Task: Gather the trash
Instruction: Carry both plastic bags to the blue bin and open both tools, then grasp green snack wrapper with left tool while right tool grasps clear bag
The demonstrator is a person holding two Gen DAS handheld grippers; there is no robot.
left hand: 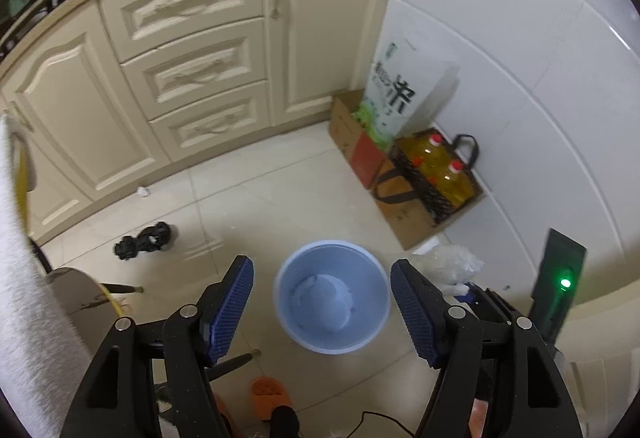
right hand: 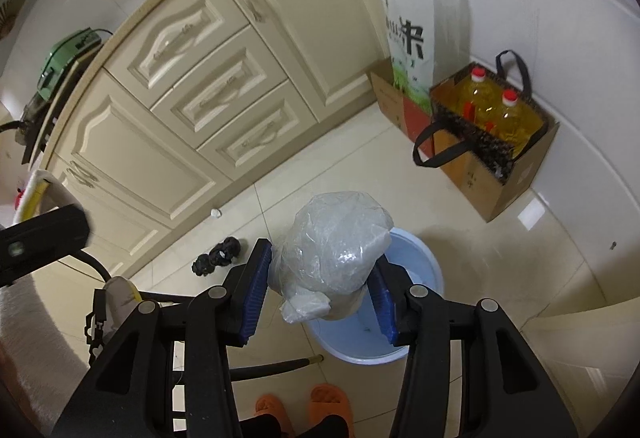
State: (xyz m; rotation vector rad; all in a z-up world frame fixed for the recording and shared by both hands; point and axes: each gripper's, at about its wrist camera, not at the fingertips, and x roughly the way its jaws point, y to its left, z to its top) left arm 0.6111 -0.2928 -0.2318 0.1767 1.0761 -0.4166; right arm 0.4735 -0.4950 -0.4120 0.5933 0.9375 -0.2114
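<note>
A light blue bin point(left hand: 282, 302) stands on the tiled floor with some white scraps point(left hand: 316, 288) at its bottom. My left gripper point(left hand: 322, 266) hangs right above it, open, with nothing between its blue pads. In the right wrist view, my right gripper point(right hand: 322, 258) is shut on a crumpled clear plastic bag point(right hand: 336, 238), held over the bin point(right hand: 424, 262). The same bag point(left hand: 448, 266) shows just right of the bin in the left wrist view. A small white paper wad point(left hand: 143, 191) point(right hand: 216, 213) lies by the cabinet base. A black crumpled object point(left hand: 146, 238) point(right hand: 218, 256) lies left of the bin.
Cream cabinets point(left hand: 192, 70) line the back. A cardboard box point(right hand: 508, 182) with oil bottles point(right hand: 492, 110) and a rice bag point(right hand: 408, 38) stand by the right wall. Orange slippers point(right hand: 328, 406) and chair legs point(right hand: 276, 366) are close below.
</note>
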